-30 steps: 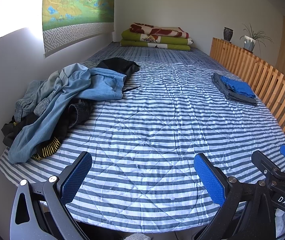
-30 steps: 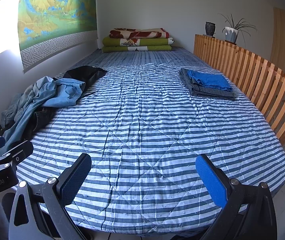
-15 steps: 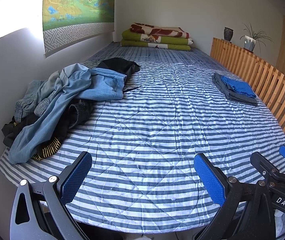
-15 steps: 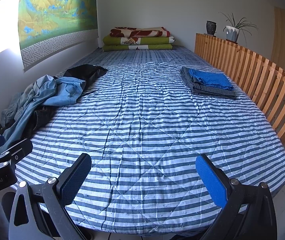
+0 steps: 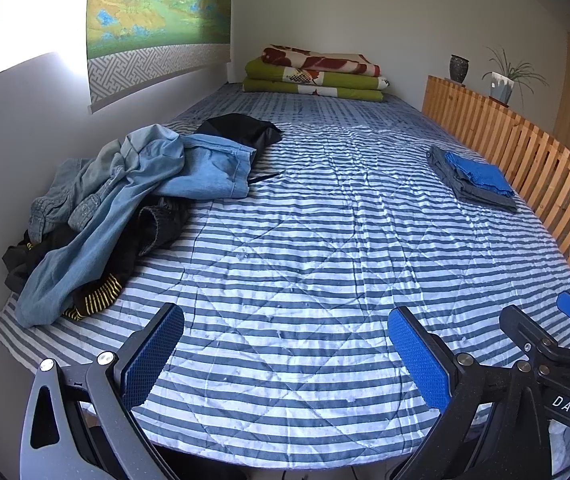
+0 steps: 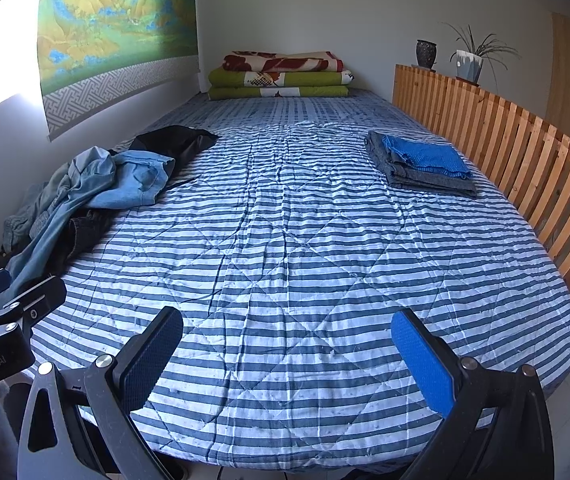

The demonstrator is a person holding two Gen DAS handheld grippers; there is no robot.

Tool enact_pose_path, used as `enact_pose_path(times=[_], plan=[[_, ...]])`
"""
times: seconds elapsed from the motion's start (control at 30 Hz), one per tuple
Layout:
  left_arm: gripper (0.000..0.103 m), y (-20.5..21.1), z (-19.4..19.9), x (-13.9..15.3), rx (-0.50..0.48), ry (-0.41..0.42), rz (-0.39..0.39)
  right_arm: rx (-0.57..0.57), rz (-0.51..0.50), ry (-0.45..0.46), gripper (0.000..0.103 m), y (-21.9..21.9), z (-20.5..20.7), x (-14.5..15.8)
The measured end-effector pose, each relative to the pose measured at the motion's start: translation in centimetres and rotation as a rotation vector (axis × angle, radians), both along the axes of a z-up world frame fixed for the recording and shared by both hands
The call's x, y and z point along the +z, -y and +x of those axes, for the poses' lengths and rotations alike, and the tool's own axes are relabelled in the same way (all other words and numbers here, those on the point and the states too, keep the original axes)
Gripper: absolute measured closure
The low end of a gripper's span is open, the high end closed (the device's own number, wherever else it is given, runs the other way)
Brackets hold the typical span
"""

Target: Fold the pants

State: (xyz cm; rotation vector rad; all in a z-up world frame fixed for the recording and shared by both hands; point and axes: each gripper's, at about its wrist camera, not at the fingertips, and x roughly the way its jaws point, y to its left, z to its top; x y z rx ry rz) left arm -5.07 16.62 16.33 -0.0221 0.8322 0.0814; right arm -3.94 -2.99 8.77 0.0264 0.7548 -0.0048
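Observation:
A heap of unfolded pants (image 5: 125, 200) lies at the left side of the striped bed (image 5: 305, 264), light blue jeans on top of dark garments; the right wrist view shows the same heap (image 6: 97, 192). Two folded garments (image 5: 473, 180), blue on grey, sit at the right by the wooden rail, and the folded garments (image 6: 421, 166) also appear in the right wrist view. My left gripper (image 5: 285, 352) hangs open over the bed's near edge, holding nothing. My right gripper (image 6: 287, 356) is open and empty too, just right of the left one.
Folded green and red blankets (image 5: 317, 74) are stacked at the bed's far end. A slatted wooden rail (image 5: 525, 160) runs along the right side, with a vase and a potted plant (image 6: 471, 60) on it. A wall with a landscape hanging (image 5: 157, 20) borders the left.
Both views have shifted very slightly; the right gripper's tip sits a little lower in the left wrist view. Nothing was taken hold of and the clothes have not moved.

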Motion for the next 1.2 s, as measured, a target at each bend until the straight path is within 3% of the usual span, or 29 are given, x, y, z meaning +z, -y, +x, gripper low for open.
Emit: enact_pose_path(times=[0.53, 1.07, 1.2], plan=[[0.0, -3.8, 1.1, 0.2, 0.063, 0.012, -0.007, 0.095, 0.023, 0.021, 0.001, -2.8, 2.6, 0.9], [0.0, -17.5, 0.2, -2.2, 0.31, 0.024, -0.019, 0.319, 0.039, 0.034, 0.001, -13.6, 10.4, 2.6], [0.0, -20.8, -0.1, -2.8, 0.364, 0.029, -0.022, 0.375, 0.046, 0.021, 0.006, -17.1, 12.9, 3.0]])
